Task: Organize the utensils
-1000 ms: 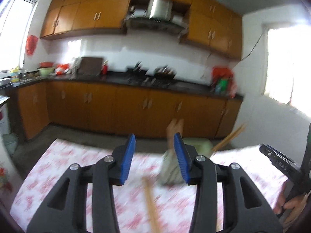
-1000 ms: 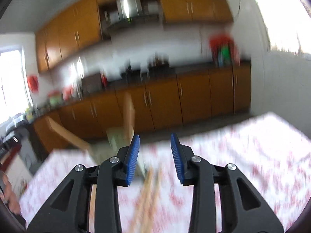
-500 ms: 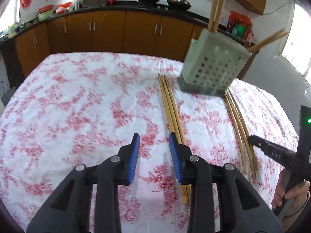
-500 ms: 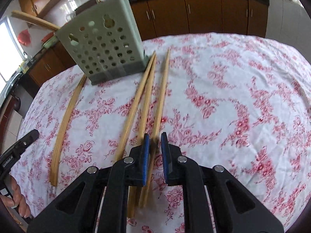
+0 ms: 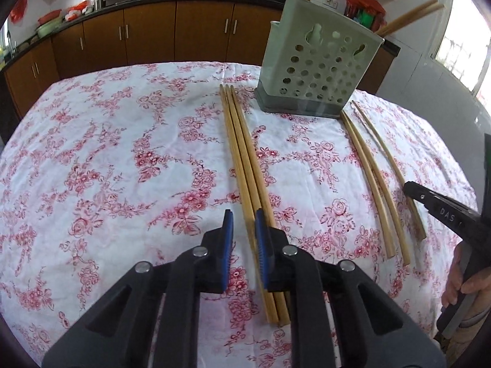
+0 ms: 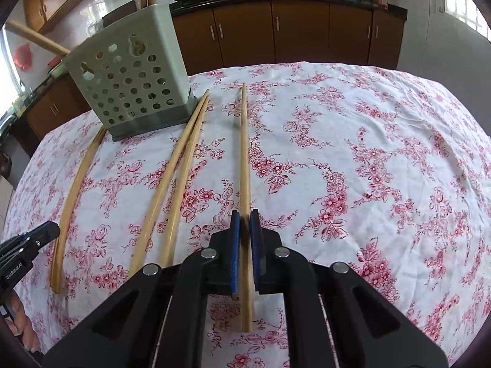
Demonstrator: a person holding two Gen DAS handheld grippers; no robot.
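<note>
A pale green perforated utensil holder [image 5: 316, 64] stands at the far side of the table, also in the right wrist view [image 6: 132, 86], with chopsticks sticking out of it. Three long wooden chopsticks [image 5: 245, 165] lie side by side before it, and three more [image 5: 377, 181] lie to the right. My left gripper [image 5: 244, 224] is slightly open around the near end of the leftmost chopstick of the trio. My right gripper [image 6: 245, 224] is shut on one chopstick [image 6: 244, 153]; two chopsticks [image 6: 175, 178] lie to its left, and another [image 6: 76, 184] lies further left.
The table has a white cloth with red flowers [image 5: 107, 153]. Brown kitchen cabinets [image 5: 147, 30] and a dark counter run behind it. The other gripper shows at the right edge of the left wrist view [image 5: 445, 211] and at the left edge of the right wrist view [image 6: 24, 248].
Both grippers dropped from facing the kitchen to low over the table. The left jaws narrowed around a chopstick. The right jaws shut on one chopstick, which now lies apart from its neighbours.
</note>
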